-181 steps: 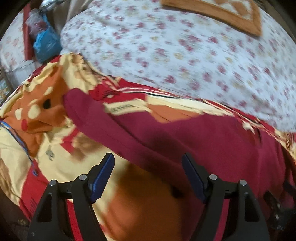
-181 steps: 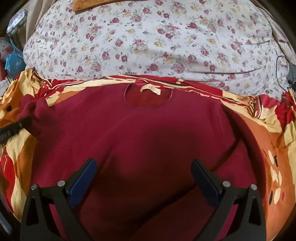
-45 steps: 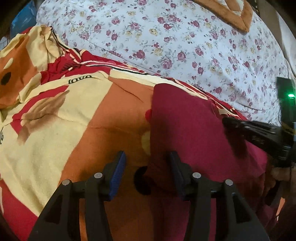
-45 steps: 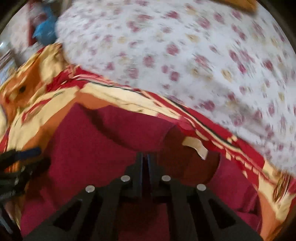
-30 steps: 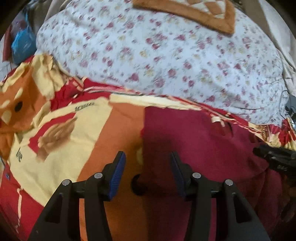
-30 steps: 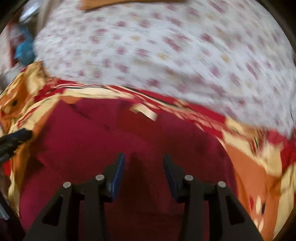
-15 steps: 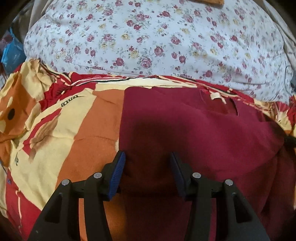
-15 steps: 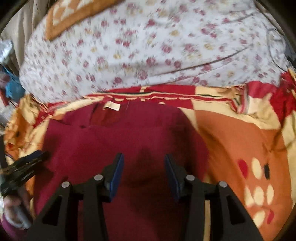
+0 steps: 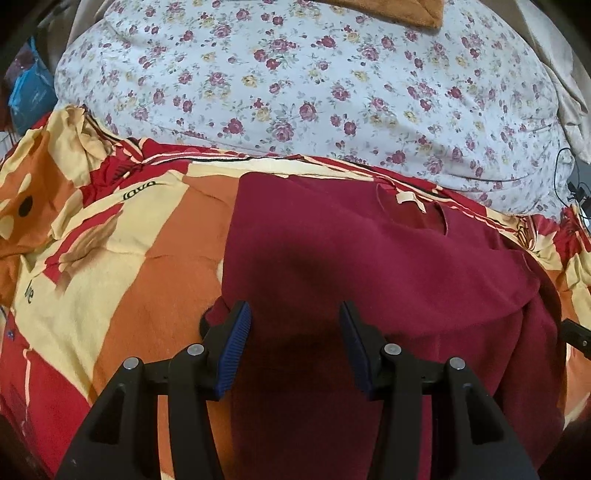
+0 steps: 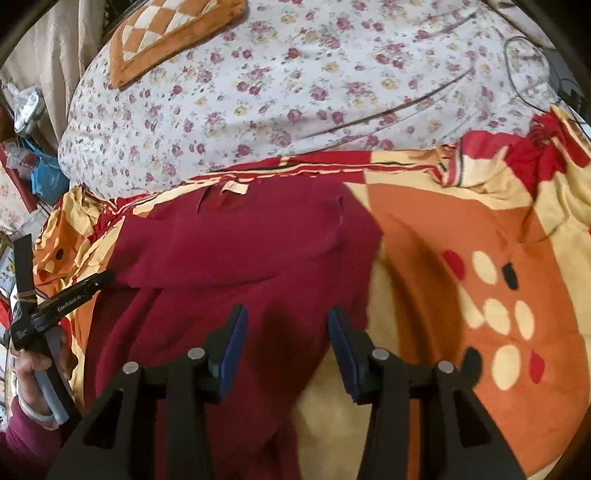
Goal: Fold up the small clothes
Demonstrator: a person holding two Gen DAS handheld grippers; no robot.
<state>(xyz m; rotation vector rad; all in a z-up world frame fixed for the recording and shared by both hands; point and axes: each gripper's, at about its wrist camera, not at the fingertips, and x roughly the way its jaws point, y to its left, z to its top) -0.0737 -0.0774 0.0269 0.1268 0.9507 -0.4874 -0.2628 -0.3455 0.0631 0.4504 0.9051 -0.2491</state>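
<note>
A dark red sweater [image 9: 369, 266] lies on the patterned blanket [image 9: 110, 266], both sides folded inward, with its cream neck label [image 9: 406, 197] at the far end. My left gripper [image 9: 293, 325] is open and empty, held just above the sweater's left folded edge. My right gripper [image 10: 284, 328] is open and empty above the sweater's [image 10: 240, 251] right edge. The left gripper also shows at the left of the right wrist view [image 10: 70, 295], held in a hand. The sweater's hem is hidden below both grippers.
A large floral pillow [image 9: 314, 81] lies behind the sweater, with an orange checked cushion [image 10: 166, 33] on top. The orange, yellow and red blanket [image 10: 498, 277] spreads out on both sides. Blue bags [image 10: 48, 177] and clutter sit at the far left. A black cable [image 10: 524, 55] lies far right.
Over the last seconds the sweater's sides were folded inward. The right gripper went from shut to open, let go of the cloth and swung to the right edge. The left gripper shifted slightly.
</note>
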